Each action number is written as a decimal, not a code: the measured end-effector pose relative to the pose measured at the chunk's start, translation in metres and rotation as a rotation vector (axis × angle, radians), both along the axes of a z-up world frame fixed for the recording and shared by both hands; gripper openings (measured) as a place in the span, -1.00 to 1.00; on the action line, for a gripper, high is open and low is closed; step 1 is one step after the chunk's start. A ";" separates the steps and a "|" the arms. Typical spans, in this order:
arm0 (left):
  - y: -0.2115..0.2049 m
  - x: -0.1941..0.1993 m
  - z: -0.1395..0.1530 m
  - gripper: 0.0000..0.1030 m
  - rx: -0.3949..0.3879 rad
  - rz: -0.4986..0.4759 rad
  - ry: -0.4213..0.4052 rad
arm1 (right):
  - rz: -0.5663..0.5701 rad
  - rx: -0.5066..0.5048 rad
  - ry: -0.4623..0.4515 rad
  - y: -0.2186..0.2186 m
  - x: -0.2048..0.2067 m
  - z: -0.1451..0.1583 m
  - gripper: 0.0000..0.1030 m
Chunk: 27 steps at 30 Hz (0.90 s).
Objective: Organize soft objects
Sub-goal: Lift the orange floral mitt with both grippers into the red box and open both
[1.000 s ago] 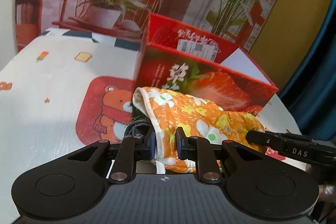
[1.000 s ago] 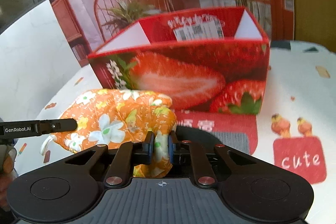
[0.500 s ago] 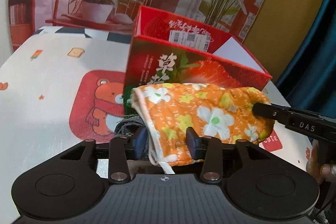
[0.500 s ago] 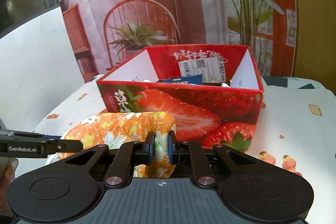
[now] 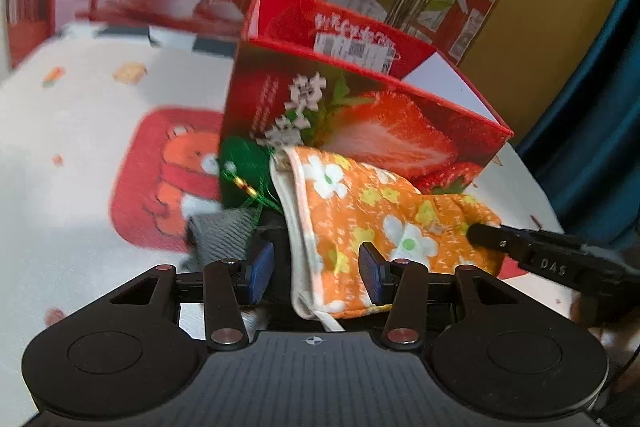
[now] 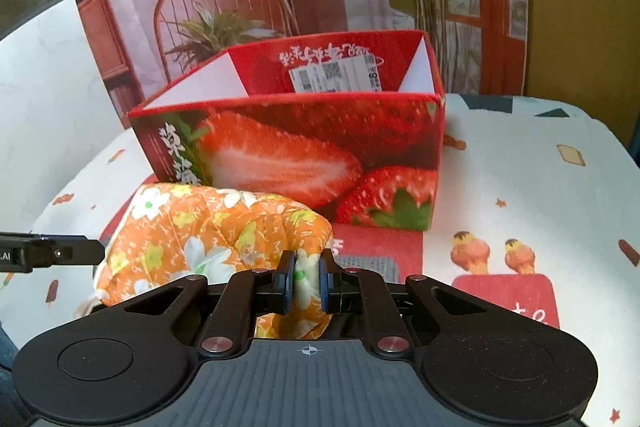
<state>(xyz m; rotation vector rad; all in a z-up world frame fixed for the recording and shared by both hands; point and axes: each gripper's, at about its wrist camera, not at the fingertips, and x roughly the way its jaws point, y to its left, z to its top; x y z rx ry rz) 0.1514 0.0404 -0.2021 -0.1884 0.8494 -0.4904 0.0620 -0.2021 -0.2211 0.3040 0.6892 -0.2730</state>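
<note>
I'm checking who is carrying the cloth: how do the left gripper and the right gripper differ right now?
The left gripper has its jaws apart, while the right gripper is clamped shut. The left gripper's pads do not press the orange floral cloth, whose cream-edged end hangs loose between them; the right gripper pinches a bunched fold of it. Both point toward the strawberry box.

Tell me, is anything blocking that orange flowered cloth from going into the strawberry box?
Only the box's near wall. The orange floral cloth sits low before the strawberry box, pinched by the right gripper; the box's top is open, so it must clear the rim.
</note>
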 end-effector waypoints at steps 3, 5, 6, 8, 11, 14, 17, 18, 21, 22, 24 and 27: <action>-0.002 0.008 -0.010 -0.08 -0.030 0.003 0.050 | -0.001 0.003 0.005 0.000 0.000 -0.003 -0.77; -0.004 0.013 -0.015 -0.09 -0.030 0.014 0.065 | -0.003 0.008 0.009 -0.002 0.000 -0.005 -0.77; -0.003 0.016 -0.017 -0.10 -0.033 0.020 0.071 | -0.004 0.011 0.010 -0.002 0.000 -0.006 -0.77; -0.003 0.020 -0.018 -0.20 -0.048 0.025 0.076 | -0.006 0.017 0.013 -0.004 0.000 -0.008 -0.77; -0.006 0.026 -0.016 -0.29 -0.063 0.012 0.067 | -0.006 0.022 0.014 -0.003 0.000 -0.009 -0.77; -0.011 0.033 -0.017 -0.28 -0.049 0.008 0.057 | -0.003 0.022 0.017 -0.002 0.000 -0.010 -0.77; -0.014 0.037 -0.019 -0.50 -0.036 0.006 0.061 | -0.004 0.027 0.018 -0.003 0.001 -0.010 -0.77; -0.016 0.036 -0.018 -0.63 -0.024 0.004 0.052 | -0.004 0.030 0.017 -0.003 0.001 -0.010 -0.77; -0.018 0.031 -0.010 -0.79 -0.010 -0.018 0.012 | -0.004 0.040 0.009 -0.004 0.000 -0.008 -0.77; -0.019 0.028 -0.006 -0.80 0.000 -0.027 -0.006 | -0.003 0.042 0.003 -0.004 -0.001 -0.007 -0.77; -0.021 0.021 0.004 -0.80 0.036 -0.040 -0.055 | 0.005 0.048 -0.018 -0.004 -0.001 -0.002 -0.78; -0.019 0.012 0.023 -0.80 0.051 -0.044 -0.109 | 0.024 0.048 -0.059 -0.004 -0.002 0.009 -0.78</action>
